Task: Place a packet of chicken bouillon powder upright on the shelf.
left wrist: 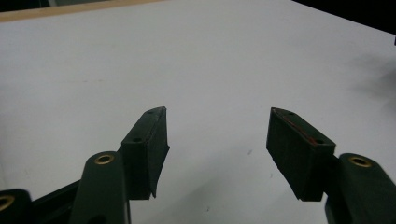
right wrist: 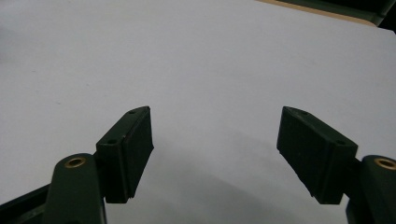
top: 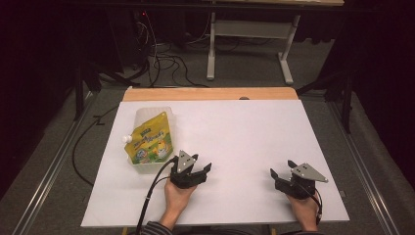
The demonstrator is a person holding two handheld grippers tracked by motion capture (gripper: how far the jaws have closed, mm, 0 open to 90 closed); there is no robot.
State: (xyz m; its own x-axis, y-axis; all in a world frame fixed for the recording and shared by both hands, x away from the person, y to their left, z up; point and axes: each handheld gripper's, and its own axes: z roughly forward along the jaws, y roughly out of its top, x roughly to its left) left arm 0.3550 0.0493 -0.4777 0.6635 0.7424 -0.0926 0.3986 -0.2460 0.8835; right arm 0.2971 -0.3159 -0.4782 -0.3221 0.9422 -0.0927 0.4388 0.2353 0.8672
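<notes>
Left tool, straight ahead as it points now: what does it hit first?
Probably nothing. The left tool stands open over the bare white table, and its view ahead shows just that surface up to the far edge. The pouch lies off to its left, apparently out of line.

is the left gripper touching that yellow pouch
Apart. The high view shows bare white table between the left gripper and the yellow pouch.
</notes>
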